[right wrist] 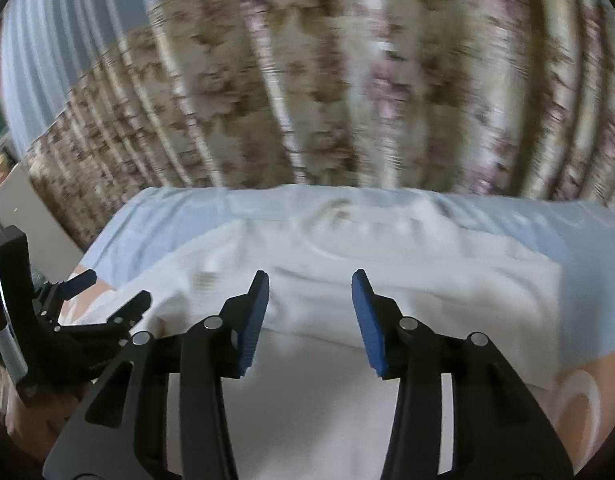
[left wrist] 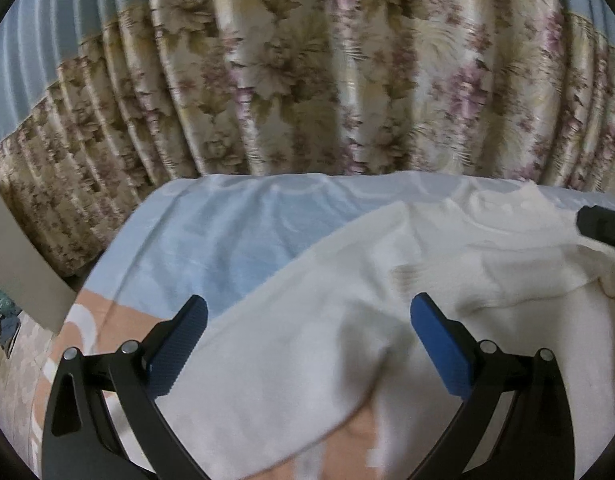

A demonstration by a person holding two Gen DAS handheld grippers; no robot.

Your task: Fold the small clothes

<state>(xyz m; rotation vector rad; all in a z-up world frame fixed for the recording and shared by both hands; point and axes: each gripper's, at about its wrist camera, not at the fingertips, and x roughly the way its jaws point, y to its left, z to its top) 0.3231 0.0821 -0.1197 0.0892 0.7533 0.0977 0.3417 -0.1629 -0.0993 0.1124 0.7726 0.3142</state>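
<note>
A white garment (left wrist: 347, 320) is lying spread over a bed sheet (left wrist: 227, 240) that is pale blue at the far side and peach with white rings near the front; a flowered curtain (left wrist: 307, 80) is hanging behind the bed.

Left wrist view: the left gripper (left wrist: 307, 316) is hovering over the garment's left edge with its 2 blue-padded fingers (left wrist: 179, 344) standing wide apart and holding nothing. A loose fold of white cloth is lying between them, with peach sheet showing under its near edge. At the right margin a black part of the right gripper (left wrist: 603, 224) is sitting over the cloth.

Right wrist view, blurred by motion: the right gripper (right wrist: 310, 292) is also spread, nothing between its pads, poised above a folded band of the garment (right wrist: 387, 300) that is running across from left to right. Only this view is showing the left gripper (right wrist: 107, 292) from the side, at the garment's left edge, and the garment's right edge against the sheet (right wrist: 587, 240).
</note>
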